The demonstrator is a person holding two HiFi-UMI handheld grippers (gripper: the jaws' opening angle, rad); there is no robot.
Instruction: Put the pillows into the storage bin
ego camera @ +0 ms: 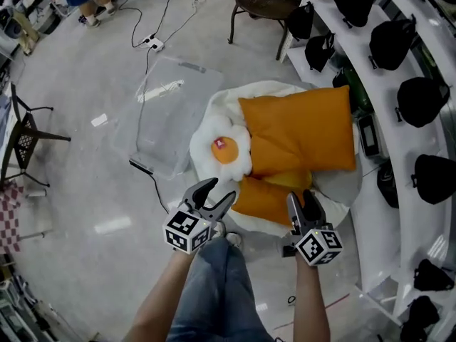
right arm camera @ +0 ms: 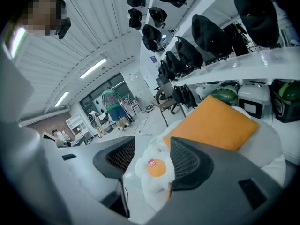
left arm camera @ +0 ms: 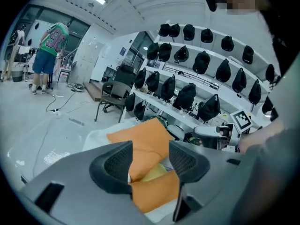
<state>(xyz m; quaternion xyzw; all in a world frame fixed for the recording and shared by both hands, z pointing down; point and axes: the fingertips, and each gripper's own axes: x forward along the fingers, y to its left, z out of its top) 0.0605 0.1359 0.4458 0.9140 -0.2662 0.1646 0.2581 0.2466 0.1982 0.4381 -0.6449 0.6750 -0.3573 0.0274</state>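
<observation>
Though a small red tag [ego camera: 221,144] sits on the yolk of the fried-egg pillow [ego camera: 228,164], its print is too small to read. The left gripper [ego camera: 217,193] and right gripper [ego camera: 304,204] both hang open and empty over the pile's near edge. The egg pillow, big orange pillow [ego camera: 299,130], smaller orange pillow [ego camera: 263,199] and yellow pillow [ego camera: 293,180] are heaped on a white cushion [ego camera: 263,91] on the floor. A clear lid [ego camera: 167,112] lies just left, a black cable [ego camera: 151,180] at its near corner. White shelves [ego camera: 370,219] of black caps stand on the right. The bin can't be made out.
</observation>
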